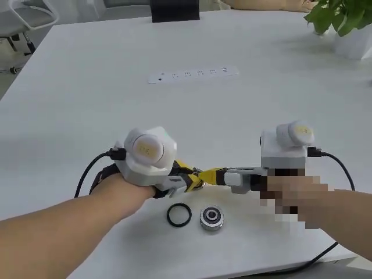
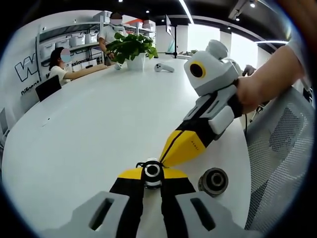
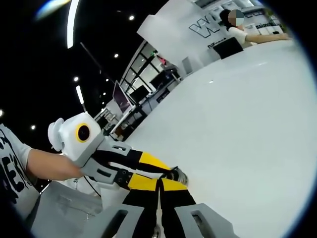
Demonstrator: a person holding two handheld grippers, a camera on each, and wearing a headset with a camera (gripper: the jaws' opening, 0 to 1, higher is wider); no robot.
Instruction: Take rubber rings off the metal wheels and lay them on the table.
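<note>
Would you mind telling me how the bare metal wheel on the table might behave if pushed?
The metal wheel lies flat on the table, so a push would probably slide it rather than roll it. It looks like solid shiny metal: likely stiff, heavy for its size and slippery between jaws.

A: How much of the held wheel (image 3: 180, 175) shows in the right gripper view?
B: One edge; yellow jaws cover the rest.
A: And the plant (image 1: 337, 14) in the head view?
B: Cut off at the top corner, its pot (image 1: 356, 45) too.
</note>
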